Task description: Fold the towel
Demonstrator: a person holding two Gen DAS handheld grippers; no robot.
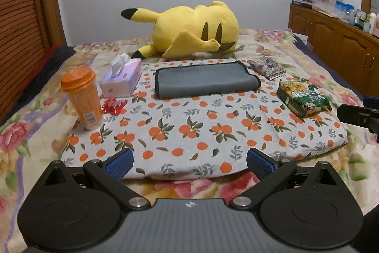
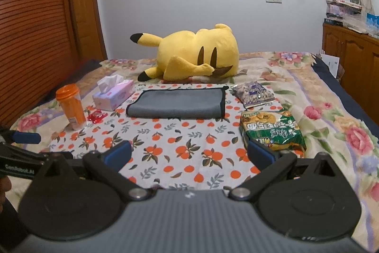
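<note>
Both grippers hang low over the near edge of the orange-print cloth [image 1: 189, 129] on the bed, the left gripper [image 1: 189, 163] and the right gripper [image 2: 189, 154] each spread wide and holding nothing. Well beyond them lies the grey towel [image 1: 206, 80], flat and seemingly already doubled once, between the tissue box [image 1: 120, 80] on its left and the purple packet [image 1: 266, 68] and green snack bag [image 1: 303, 97] on its right. To fold it well, each gripper should probably reach forward to a near corner, pinch only the towel's dark hem rather than the cloth beneath, and carry both corners evenly, keeping clear of the orange bottle [image 1: 81, 96].
</note>
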